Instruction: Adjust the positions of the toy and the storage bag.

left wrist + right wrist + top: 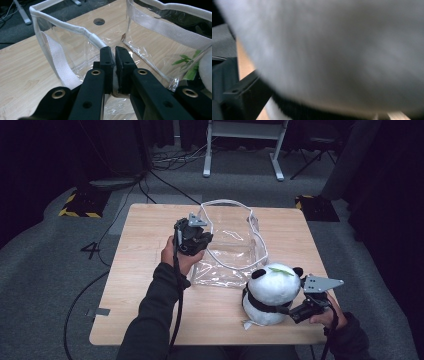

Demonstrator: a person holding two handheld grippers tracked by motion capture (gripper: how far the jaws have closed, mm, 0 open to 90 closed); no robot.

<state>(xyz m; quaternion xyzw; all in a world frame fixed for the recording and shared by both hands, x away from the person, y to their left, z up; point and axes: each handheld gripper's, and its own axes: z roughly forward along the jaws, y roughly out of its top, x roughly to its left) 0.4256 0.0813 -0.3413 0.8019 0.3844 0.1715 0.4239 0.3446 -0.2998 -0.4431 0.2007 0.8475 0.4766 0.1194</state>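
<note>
Plush panda (271,292) sits near the table's (150,320) front right corner, just outside the clear bag (232,252) at table centre. Right gripper (295,311) is against its lower side, jaws at their widest; whether they press the plush I cannot tell. Left gripper (113,65), pressed together, pinches the bag's white-trimmed rim (82,31), holding the mouth open. Best done by keeping that rim taut and lifting the panda over the near wall. No readable labels.

light: dim room, table lit | right gripper view: heavily blurred
</note>
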